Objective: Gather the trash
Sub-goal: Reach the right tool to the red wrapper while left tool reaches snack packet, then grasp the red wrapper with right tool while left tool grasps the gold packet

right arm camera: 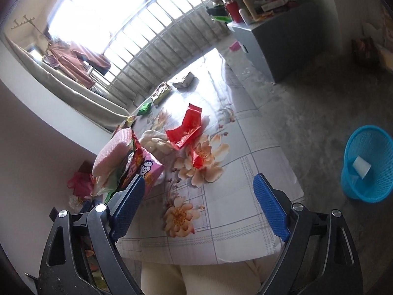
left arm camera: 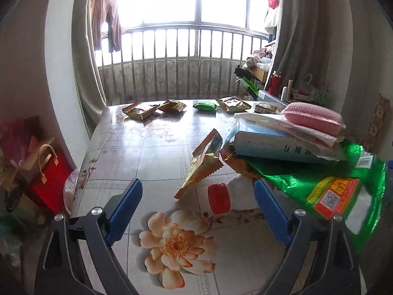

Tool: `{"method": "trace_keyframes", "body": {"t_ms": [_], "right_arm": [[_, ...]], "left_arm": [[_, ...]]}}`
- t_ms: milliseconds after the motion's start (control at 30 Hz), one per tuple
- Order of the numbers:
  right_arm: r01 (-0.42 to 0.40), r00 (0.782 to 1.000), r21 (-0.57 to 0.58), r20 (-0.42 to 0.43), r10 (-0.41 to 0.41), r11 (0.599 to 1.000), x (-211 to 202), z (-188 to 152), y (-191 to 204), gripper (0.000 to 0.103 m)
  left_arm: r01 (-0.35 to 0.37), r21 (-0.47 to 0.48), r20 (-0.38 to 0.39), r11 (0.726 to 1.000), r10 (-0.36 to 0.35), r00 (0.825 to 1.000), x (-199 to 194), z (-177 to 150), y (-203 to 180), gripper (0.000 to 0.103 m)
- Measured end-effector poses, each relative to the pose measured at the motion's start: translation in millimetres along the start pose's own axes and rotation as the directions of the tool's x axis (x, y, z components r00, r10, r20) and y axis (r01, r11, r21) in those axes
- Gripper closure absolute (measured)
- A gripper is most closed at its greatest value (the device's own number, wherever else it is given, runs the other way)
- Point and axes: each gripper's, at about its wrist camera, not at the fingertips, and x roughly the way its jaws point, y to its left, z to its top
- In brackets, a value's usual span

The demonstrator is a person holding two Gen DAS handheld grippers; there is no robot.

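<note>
In the left wrist view my left gripper [left arm camera: 197, 183] is open over the flowered table [left arm camera: 147, 152], nothing between its blue pads. Just ahead lie an upright gold-orange snack wrapper [left arm camera: 201, 164] and a white bottle with a red cap [left arm camera: 219, 198] on its side. A green foil bag [left arm camera: 319, 182] lies at the right under a pale blue box [left arm camera: 265, 145]. In the right wrist view my right gripper [right arm camera: 199, 180] is open above the table's near edge. Beyond it lie a crumpled red wrapper [right arm camera: 188, 127], a small red scrap [right arm camera: 199, 161] and a pink snack bag [right arm camera: 147, 169].
Several more wrappers [left arm camera: 141, 110] and a green packet [left arm camera: 205, 105] lie along the table's far edge by the window railing. A pink sponge [left arm camera: 313, 116] tops the pile. A blue mesh basket [right arm camera: 366, 162] stands on the floor right of the table. Bags [left arm camera: 46, 172] sit at the left.
</note>
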Motion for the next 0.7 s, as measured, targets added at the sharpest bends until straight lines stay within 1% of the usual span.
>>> {"method": "trace_keyframes", "body": {"t_ms": [133,167,233,300,333,400,433,500,567,700], "right_arm": [[0.006,0.999,0.016,-0.040,-0.005,1.000,25,20,1,0.019],[0.001,0.999,0.024,-0.053,0.000,1.000,31,25,1,0.019],[-0.026,0.996,0.050,-0.084,0.030,0.998,46,34,2,0.019],[-0.046,0.992,0.077,-0.112,0.054,0.996,60,44,2,0.019],[-0.049,0.990,0.087,-0.126,0.060,0.995,69,49,2,0.019],[-0.051,0.987,0.099,-0.148,0.066,0.994,85,62,4,0.019],[-0.049,0.985,0.109,-0.157,0.065,0.993,93,68,4,0.019],[-0.030,0.983,0.114,-0.174,0.050,0.993,110,81,4,0.019],[0.007,0.983,0.102,-0.183,0.011,0.995,127,92,5,0.021],[0.092,0.974,0.054,-0.214,-0.079,0.994,163,108,11,0.026]], "left_arm": [[-0.007,0.055,-0.013,0.998,0.007,1.000,28,4,0,0.028],[-0.008,0.064,-0.019,0.998,0.009,1.000,35,5,2,0.032],[-0.007,0.081,-0.029,0.997,0.010,1.000,45,7,4,0.037],[0.005,0.083,-0.037,0.997,-0.002,0.999,52,8,7,0.045],[0.016,0.076,-0.046,0.997,-0.013,0.999,55,9,8,0.047],[0.038,0.060,-0.060,0.997,-0.035,0.998,59,10,12,0.058],[0.050,0.052,-0.068,0.997,-0.047,0.997,61,10,14,0.061],[0.073,0.037,-0.073,0.997,-0.070,0.995,64,11,17,0.070],[0.088,0.021,-0.078,0.996,-0.086,0.993,63,10,18,0.076],[0.105,-0.005,-0.077,0.995,-0.105,0.992,62,10,20,0.081]]}}
